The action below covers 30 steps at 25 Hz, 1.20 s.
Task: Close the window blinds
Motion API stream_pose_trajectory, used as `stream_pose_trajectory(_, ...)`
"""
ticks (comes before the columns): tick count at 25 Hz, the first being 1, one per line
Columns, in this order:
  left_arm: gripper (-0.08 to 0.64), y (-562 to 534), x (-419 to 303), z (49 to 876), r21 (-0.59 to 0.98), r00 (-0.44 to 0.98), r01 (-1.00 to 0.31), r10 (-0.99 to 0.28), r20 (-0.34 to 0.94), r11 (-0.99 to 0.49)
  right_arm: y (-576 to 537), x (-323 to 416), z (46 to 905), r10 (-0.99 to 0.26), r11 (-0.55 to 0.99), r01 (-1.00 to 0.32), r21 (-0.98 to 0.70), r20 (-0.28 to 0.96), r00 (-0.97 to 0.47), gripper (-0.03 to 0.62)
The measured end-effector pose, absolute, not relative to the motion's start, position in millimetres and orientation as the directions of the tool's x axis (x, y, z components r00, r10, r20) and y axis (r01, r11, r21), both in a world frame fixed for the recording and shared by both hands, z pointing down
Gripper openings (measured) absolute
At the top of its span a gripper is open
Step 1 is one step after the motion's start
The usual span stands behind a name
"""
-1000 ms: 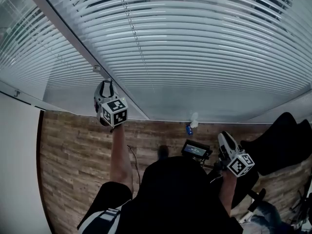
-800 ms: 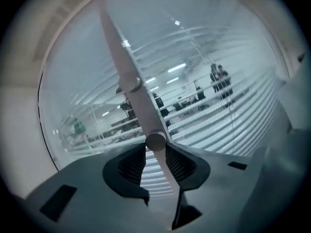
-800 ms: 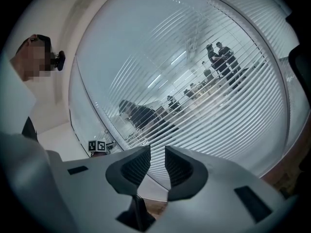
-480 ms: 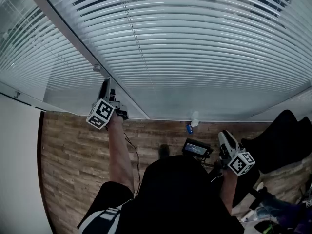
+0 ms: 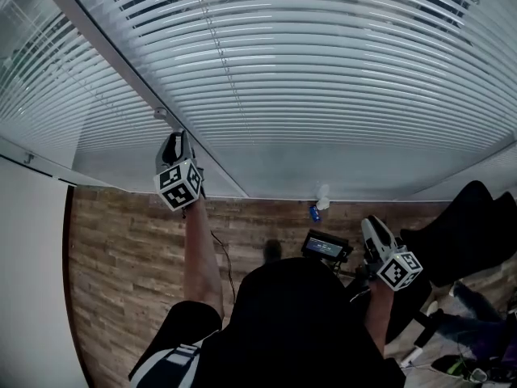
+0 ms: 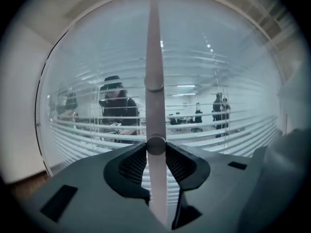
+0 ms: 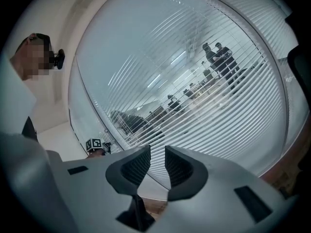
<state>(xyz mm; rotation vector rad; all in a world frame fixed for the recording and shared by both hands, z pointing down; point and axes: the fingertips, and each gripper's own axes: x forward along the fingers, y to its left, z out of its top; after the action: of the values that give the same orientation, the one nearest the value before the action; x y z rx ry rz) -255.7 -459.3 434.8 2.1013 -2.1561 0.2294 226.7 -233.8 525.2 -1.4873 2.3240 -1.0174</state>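
I had the left gripper (image 6: 156, 152) raised to the window. Its jaws had just been closing onto the tilt wand (image 6: 154, 57), which stood upright between the pads and touched both. The window blinds (image 5: 323, 71) hung fully lowered across the glass ahead. Their slats lay partly open, and people (image 6: 116, 108) showed through the gaps. The right gripper (image 7: 157, 166) sat low at the right, well apart from the blinds. Its jaws stood a narrow gap apart with nothing between them.
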Motion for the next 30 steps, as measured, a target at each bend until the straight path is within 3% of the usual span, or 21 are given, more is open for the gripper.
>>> stream_pose_trajectory(4,0.137,-462.2,-255.7,436.6,-0.379,-0.141,-0.924,-0.964,0.224,0.048,-234.7,225.8,525.3,-0.859,0.253,-0.721,-0.645,0.194,-0.475,0.095)
stream_pose_trajectory(7,0.137,-463.4,-254.3,435.7,-0.502,-0.183,-0.863,-0.958,0.22,0.05,-235.6,223.8,525.3,-0.856,0.255,-0.721,-0.645,0.196,-0.478,0.095)
stream_pose_trajectory(9,0.138,-461.6,-251.4,438.1,-0.395,-0.137,-0.918,-0.967,0.216,0.042,-235.5,223.8,529.1,-0.855,0.261,-0.717,-0.647,0.191,-0.483,0.095)
stream_pose_trajectory(11,0.156,-458.8,-248.0,438.5,-0.117,-0.04,-0.993,-0.978,0.203,0.017,-235.6,224.0,530.6,-0.855,0.263,-0.715,-0.647,0.188,-0.484,0.095)
stream_pose_trajectory(14,0.21,-456.7,-252.3,434.2,0.281,0.062,-0.96,-0.99,0.13,-0.023,-235.4,223.5,526.6,-0.855,0.258,-0.718,-0.646,0.193,-0.481,0.095)
stream_pose_trajectory(16,0.209,-459.4,-258.4,431.5,0.391,0.076,-0.92,-0.993,0.094,-0.033,-235.3,223.5,525.0,-0.855,0.255,-0.72,-0.645,0.196,-0.479,0.095)
stream_pose_trajectory(18,0.19,-461.3,-260.9,430.0,0.403,0.073,-0.915,-0.994,0.086,-0.033,-234.7,224.3,525.4,-0.856,0.252,-0.722,-0.645,0.199,-0.477,0.095)
stream_pose_trajectory(20,0.138,-461.5,-259.0,428.2,0.321,0.055,-0.947,-0.993,0.105,-0.019,-234.6,225.0,526.1,-0.857,0.249,-0.723,-0.645,0.201,-0.475,0.095)
stream_pose_trajectory(24,0.138,-462.0,-255.1,428.6,-0.004,-0.027,-1.0,-0.984,0.178,0.027,-234.8,224.6,526.6,-0.857,0.247,-0.723,-0.646,0.202,-0.473,0.095)
stream_pose_trajectory(28,0.137,-464.1,-253.4,431.5,-0.376,-0.13,-0.926,-0.969,0.211,0.043,-235.5,224.4,529.2,-0.855,0.245,-0.722,-0.647,0.208,-0.476,0.095)
stream_pose_trajectory(30,0.137,-464.9,-253.1,431.5,-0.486,-0.161,-0.873,-0.965,0.208,0.041,-236.3,222.5,529.2,-0.853,0.248,-0.72,-0.648,0.206,-0.479,0.095)
